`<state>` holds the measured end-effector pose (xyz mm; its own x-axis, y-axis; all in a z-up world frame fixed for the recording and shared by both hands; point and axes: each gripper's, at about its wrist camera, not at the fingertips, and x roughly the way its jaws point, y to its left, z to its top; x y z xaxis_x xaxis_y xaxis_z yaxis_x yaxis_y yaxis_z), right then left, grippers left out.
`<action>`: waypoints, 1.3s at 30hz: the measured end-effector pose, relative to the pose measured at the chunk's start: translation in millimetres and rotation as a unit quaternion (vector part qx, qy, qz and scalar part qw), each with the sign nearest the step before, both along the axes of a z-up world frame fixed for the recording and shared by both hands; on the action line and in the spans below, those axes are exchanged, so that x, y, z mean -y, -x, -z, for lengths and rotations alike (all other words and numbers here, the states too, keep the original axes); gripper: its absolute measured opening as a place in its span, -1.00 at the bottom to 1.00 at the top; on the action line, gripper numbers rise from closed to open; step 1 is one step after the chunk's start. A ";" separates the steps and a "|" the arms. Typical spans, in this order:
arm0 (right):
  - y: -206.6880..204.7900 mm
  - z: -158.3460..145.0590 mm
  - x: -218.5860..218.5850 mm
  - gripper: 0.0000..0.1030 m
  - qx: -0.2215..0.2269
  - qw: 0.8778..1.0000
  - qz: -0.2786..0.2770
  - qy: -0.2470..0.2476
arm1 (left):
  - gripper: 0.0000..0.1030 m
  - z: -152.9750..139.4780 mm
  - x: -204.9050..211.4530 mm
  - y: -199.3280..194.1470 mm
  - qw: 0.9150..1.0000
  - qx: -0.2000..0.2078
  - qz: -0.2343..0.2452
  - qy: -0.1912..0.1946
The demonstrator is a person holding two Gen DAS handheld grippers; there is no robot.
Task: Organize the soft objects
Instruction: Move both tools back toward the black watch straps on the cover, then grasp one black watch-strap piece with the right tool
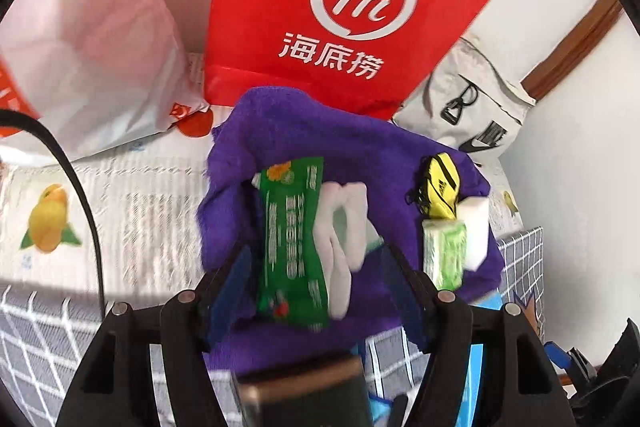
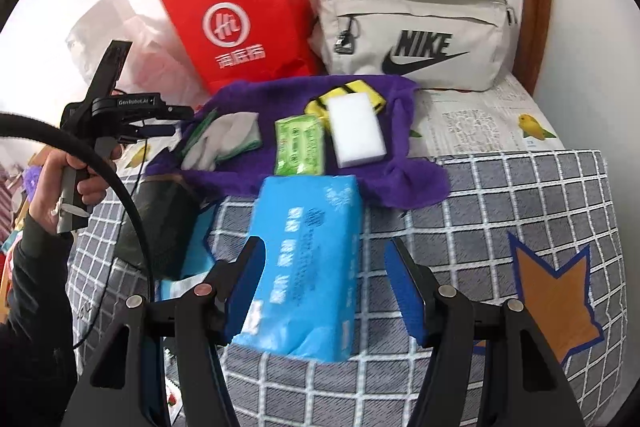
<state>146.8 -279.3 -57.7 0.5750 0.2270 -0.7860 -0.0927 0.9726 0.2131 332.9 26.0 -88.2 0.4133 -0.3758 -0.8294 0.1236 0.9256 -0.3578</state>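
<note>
Nearest, the right gripper (image 2: 324,291) has its jaws apart around the near end of a blue tissue pack (image 2: 306,267); a gap shows on its right side, so it is not clamped. The pack lies on a checked blanket (image 2: 500,211), its far end reaching the purple towel (image 2: 404,183).

The left gripper (image 1: 316,267) hangs over the towel with jaws apart, a green packet (image 1: 290,243) and white cloth (image 1: 346,223) lying between them, apparently released.

Soft items seem to be gathering on the towel. The next move probably calls for closing on the pack and carrying it there.

Free towel lies near its front right. Behind, a red bag (image 2: 236,15) and grey pouch (image 2: 416,31) wall off the far edge.
</note>
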 end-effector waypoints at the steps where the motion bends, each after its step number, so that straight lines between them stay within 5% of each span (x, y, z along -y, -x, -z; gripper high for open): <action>1: 3.4 -0.4 -3.2 0.20 0.001 1.000 -0.006 -0.001 | 0.28 -1.8 -1.4 6.6 1.000 -0.001 -0.001 -0.001; 16: 69.1 24.7 -87.9 0.19 -0.023 0.994 -0.107 -0.003 | 0.33 -23.6 -15.4 136.9 0.997 0.040 -0.001 -0.065; 19: 74.8 40.5 -104.9 0.02 -0.036 0.992 -0.122 0.001 | 0.34 -24.4 -16.3 158.9 0.995 0.052 -0.014 -0.079; 21: 73.7 54.4 -110.0 -0.11 -0.048 0.991 -0.122 -0.013 | 0.34 -23.5 -19.6 173.3 0.995 0.058 -0.027 -0.075; 32: 62.9 96.5 -132.2 -0.12 -0.056 0.996 -0.070 0.029 | 0.35 -1.0 -23.5 222.6 0.995 0.056 -0.031 -0.071; 39: 69.3 100.0 -138.7 -0.53 -0.013 0.996 -0.052 0.076 | 0.35 7.2 -17.2 242.0 0.995 0.061 -0.020 -0.073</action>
